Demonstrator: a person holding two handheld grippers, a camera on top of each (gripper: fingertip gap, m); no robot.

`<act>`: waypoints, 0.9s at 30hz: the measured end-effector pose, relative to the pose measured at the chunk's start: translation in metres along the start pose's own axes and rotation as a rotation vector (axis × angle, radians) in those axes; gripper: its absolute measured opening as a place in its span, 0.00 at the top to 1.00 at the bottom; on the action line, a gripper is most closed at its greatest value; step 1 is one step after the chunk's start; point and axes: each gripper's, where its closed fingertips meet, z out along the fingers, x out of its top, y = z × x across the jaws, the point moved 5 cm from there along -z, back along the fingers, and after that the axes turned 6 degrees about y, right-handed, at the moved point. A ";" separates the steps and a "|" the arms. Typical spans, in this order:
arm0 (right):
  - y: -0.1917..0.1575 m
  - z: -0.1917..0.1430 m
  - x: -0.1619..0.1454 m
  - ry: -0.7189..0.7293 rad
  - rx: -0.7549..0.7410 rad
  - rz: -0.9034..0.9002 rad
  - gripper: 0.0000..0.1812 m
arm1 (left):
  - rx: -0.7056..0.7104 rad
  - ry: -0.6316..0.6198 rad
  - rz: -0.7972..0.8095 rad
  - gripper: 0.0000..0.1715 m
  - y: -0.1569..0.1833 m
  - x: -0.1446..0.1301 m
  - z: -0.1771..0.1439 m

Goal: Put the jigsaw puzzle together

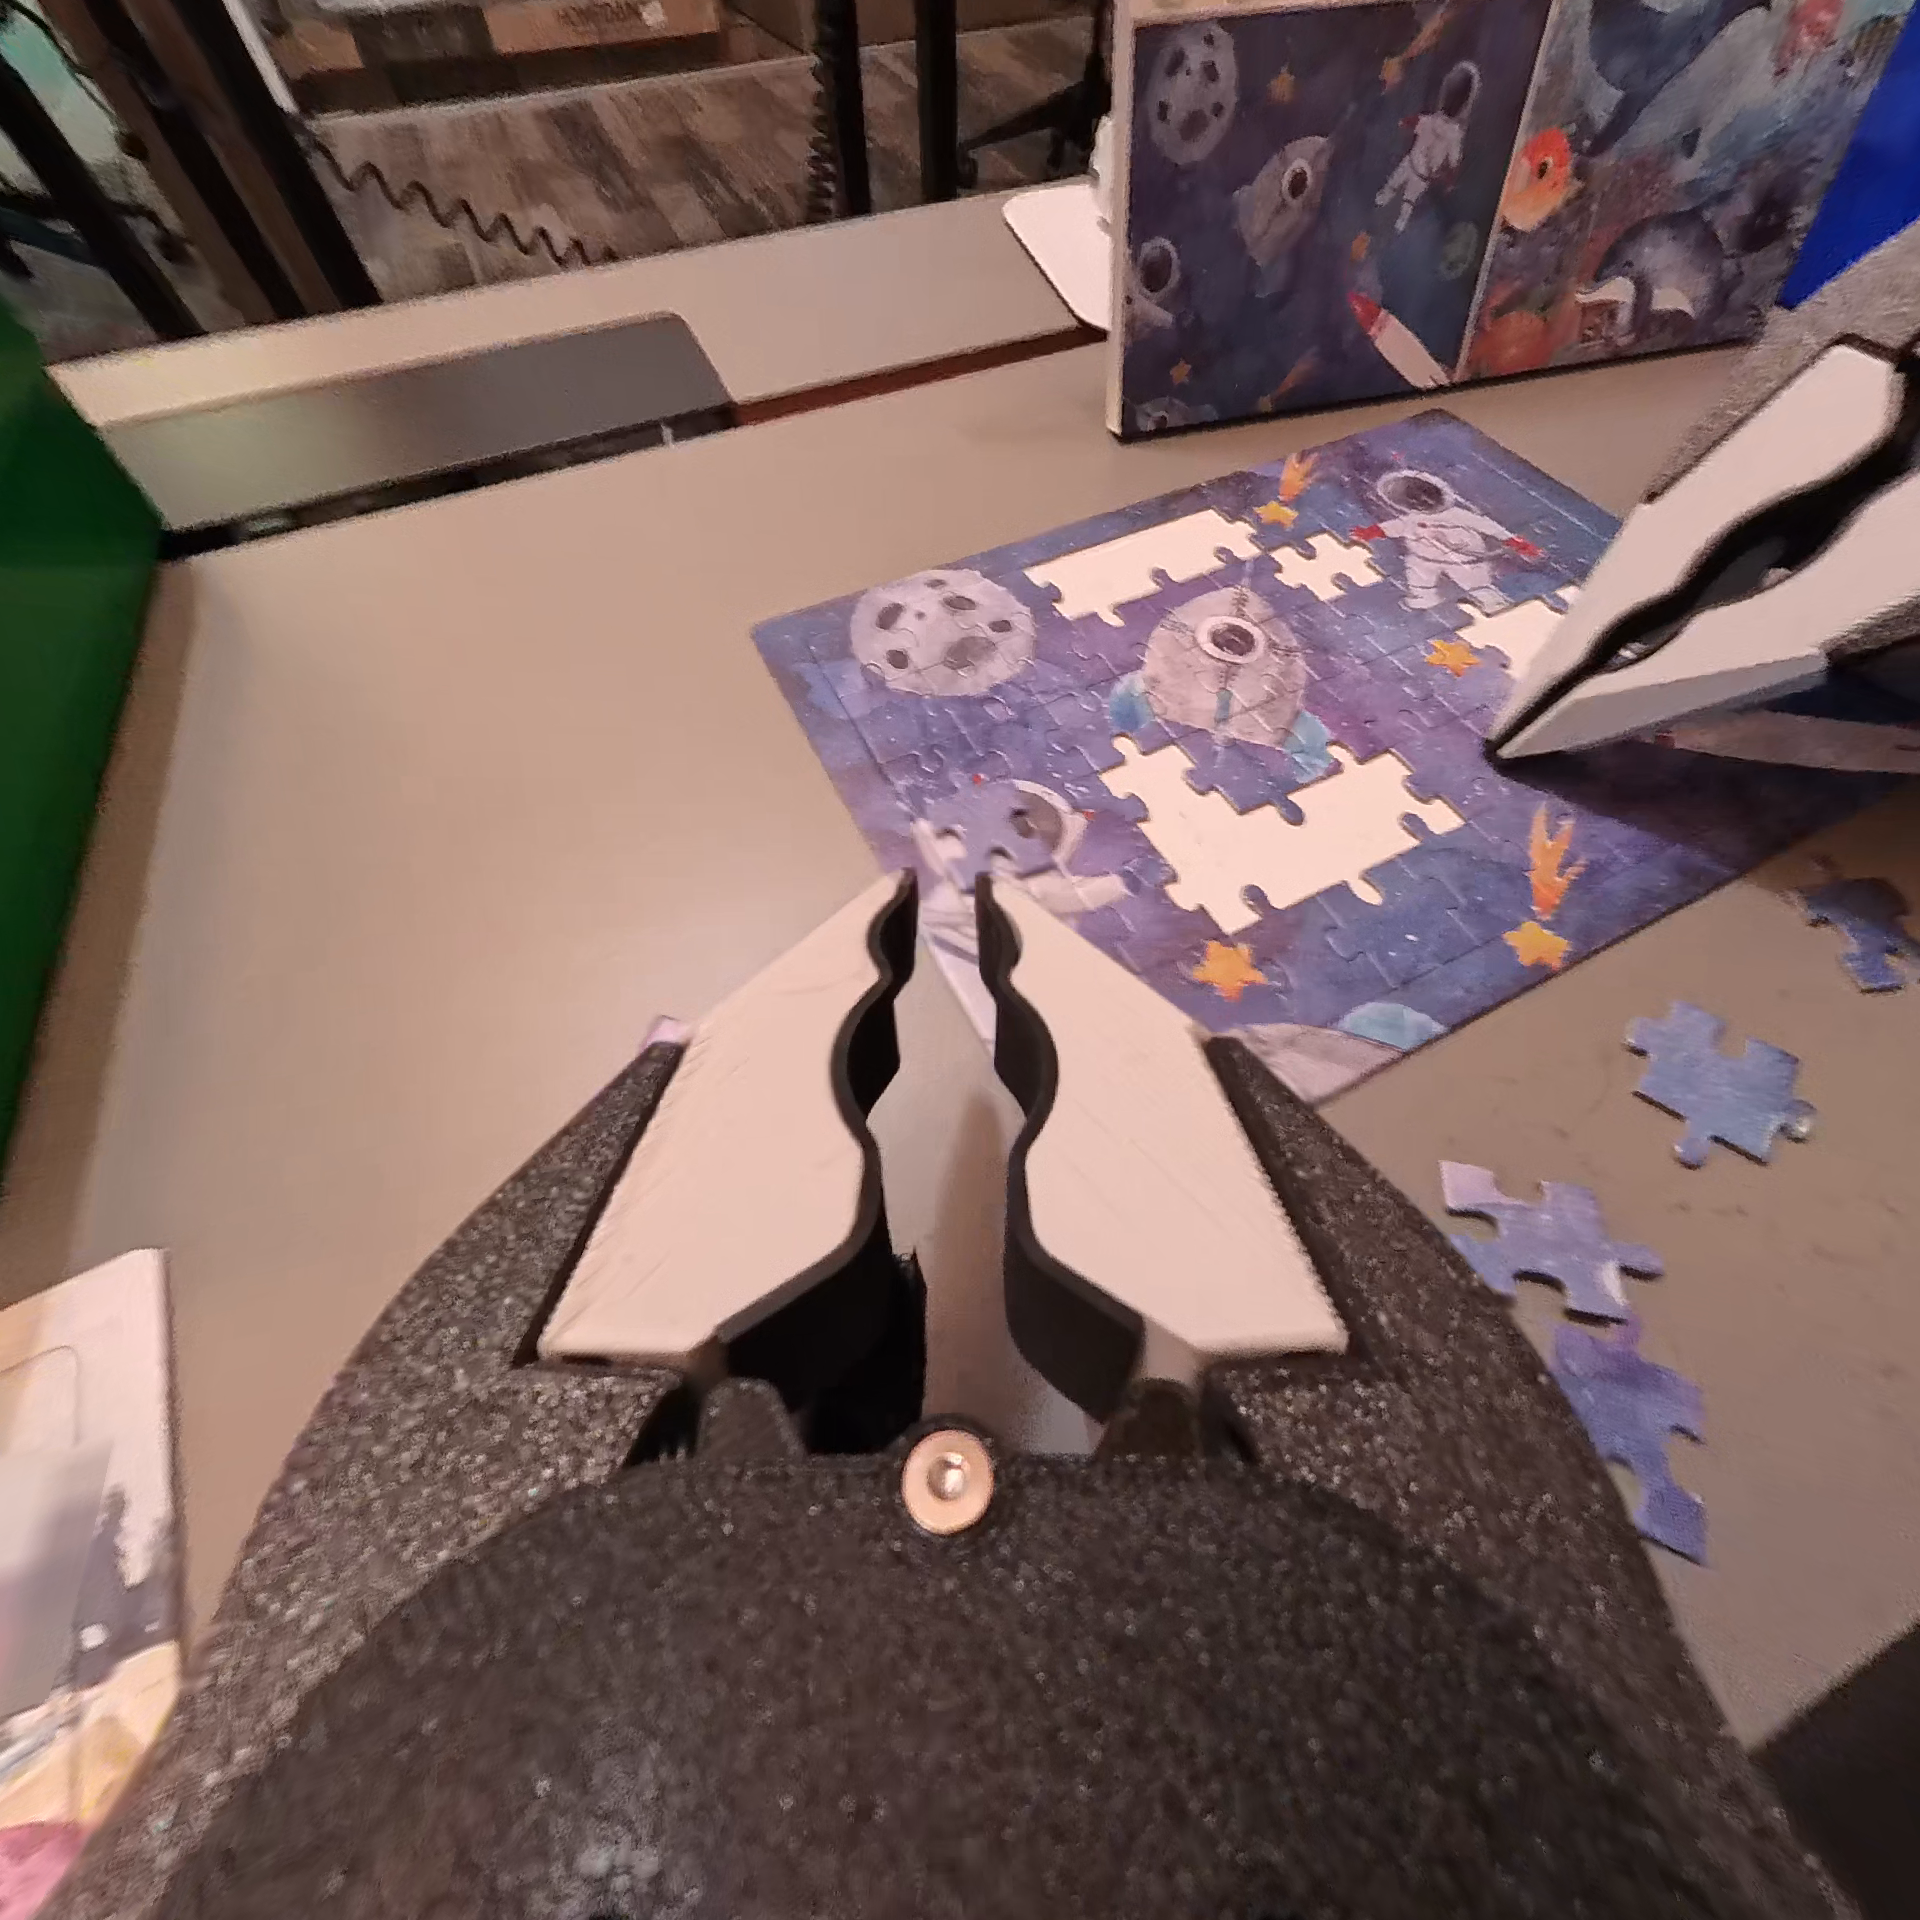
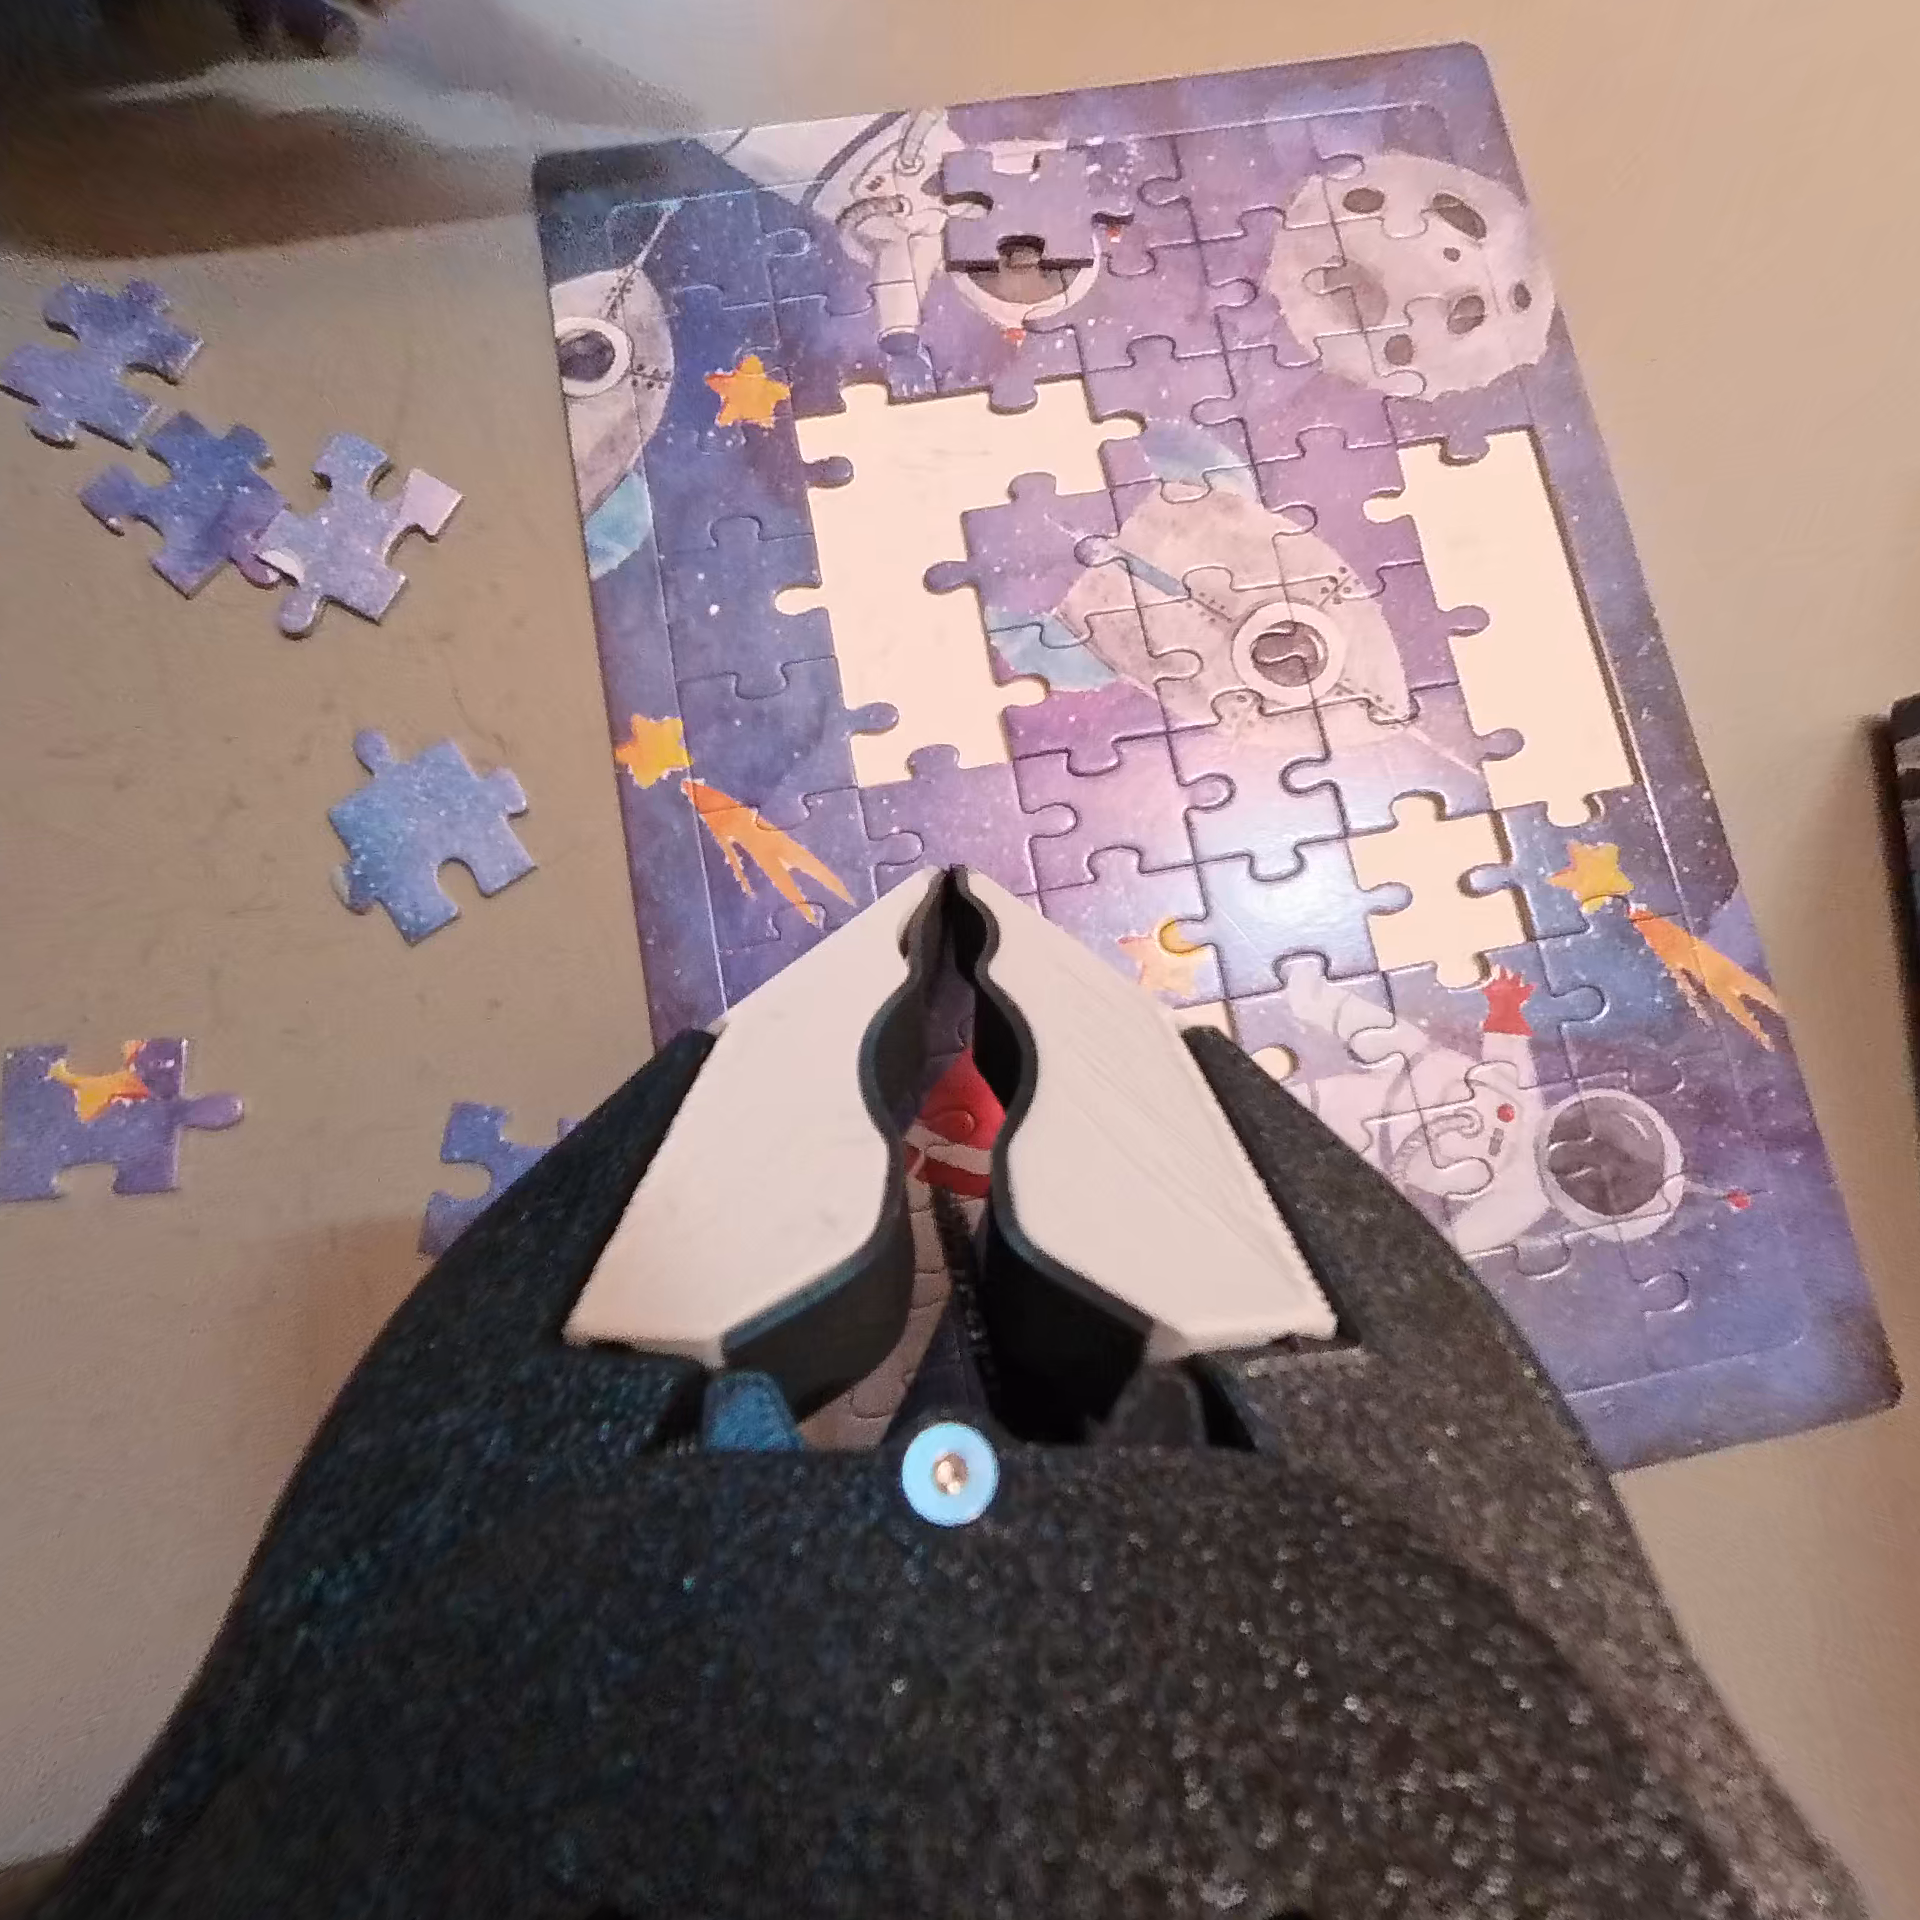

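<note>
The space jigsaw puzzle [image 1: 935, 727] lies flat on the beige table, with several white gaps [image 1: 1247, 831] in it. It also fills the right wrist view [image 2: 1299, 810], its gaps [image 2: 904, 582] showing. One loose purple piece [image 1: 987, 831] rests on top of the puzzle over an astronaut, also seen from the right wrist [image 2: 1023, 203]. My left gripper [image 1: 945, 883] is slightly open and empty, its tips just short of that piece. My right gripper [image 2: 948, 878] is shut and empty, low over the puzzle's near edge; it also shows in the left wrist view [image 1: 1507, 743].
Several loose blue pieces lie on the table beside the puzzle [image 1: 1714, 1081] [image 2: 436, 831] [image 2: 99, 1117]. A puzzle box [image 1: 1299, 208] with space art stands behind the puzzle. A green object [image 1: 62, 623] is at the far left, and a pale box [image 1: 73, 1455] at the near left. About 20 cm separates my left fingertips from my right. Measured from the fingertips, the loose purple piece [image 1: 987, 831] is 7 cm or so from the left gripper and 15 cm from the right. The right camera catches it too, in the right wrist view [image 2: 1017, 201].
</note>
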 end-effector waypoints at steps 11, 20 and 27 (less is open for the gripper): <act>-0.005 -0.027 0.015 0.028 -0.168 0.025 1.00 | 0.054 0.025 0.070 0.94 -0.001 0.004 -0.003; -0.073 -0.060 -0.019 -0.142 -0.062 0.238 0.84 | 0.045 0.026 0.037 0.94 -0.001 0.005 -0.006; -0.129 -0.051 -0.037 -0.114 -0.029 0.238 0.83 | 0.049 0.049 0.044 0.94 0.001 0.007 -0.013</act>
